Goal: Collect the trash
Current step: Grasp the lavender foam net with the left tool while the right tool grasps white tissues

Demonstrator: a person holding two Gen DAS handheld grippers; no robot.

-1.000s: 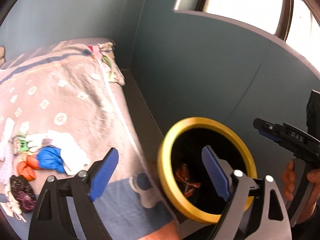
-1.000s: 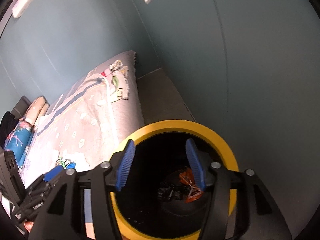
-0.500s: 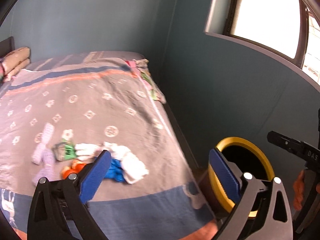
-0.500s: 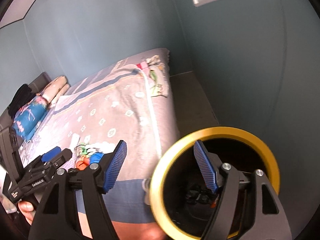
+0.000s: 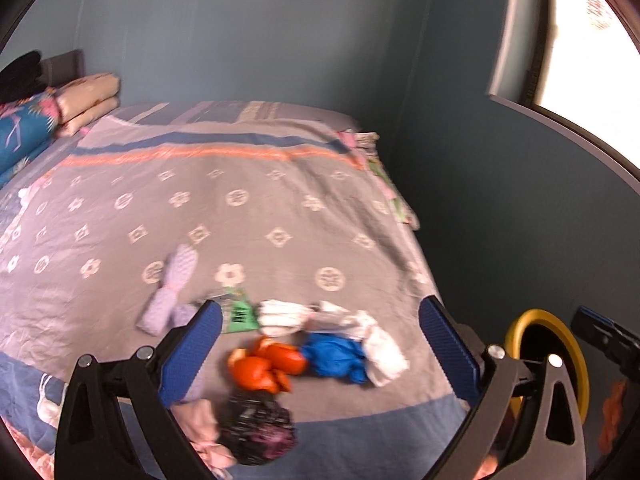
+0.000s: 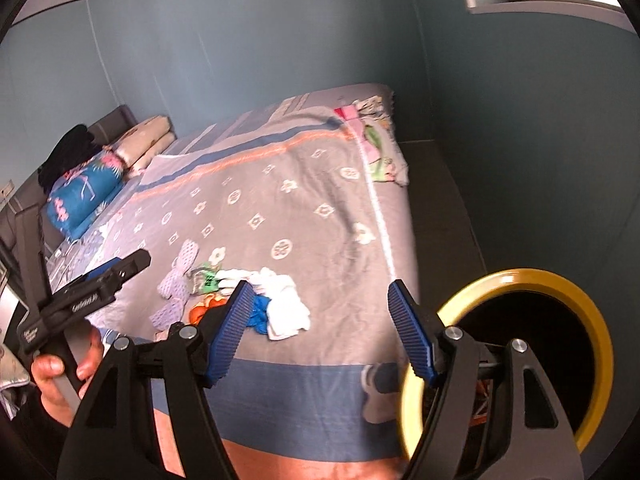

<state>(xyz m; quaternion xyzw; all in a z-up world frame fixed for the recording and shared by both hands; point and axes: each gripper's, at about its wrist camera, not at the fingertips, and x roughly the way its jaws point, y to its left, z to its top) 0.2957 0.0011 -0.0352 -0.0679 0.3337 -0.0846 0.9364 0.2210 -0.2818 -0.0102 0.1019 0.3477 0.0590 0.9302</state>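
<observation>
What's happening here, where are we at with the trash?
A person is clearing litter off the bed. Both tongs, left and right, are open and empty, aimed at the pile: orange peel, blue wrapper, white tissue. The yellow-rimmed bin stands beside the bed, some trash already inside.

No legible txt; white lettering on left gripper [image 6: 86, 300] body too blurred.

The trash pile [image 5: 304, 344] sits on the bed [image 5: 240, 208], low in the frame near its front edge. Bin [image 5: 560, 360] stands off the bed's right side, lower right. Pillows [image 5: 60, 112] are stacked way back, upper left.
</observation>
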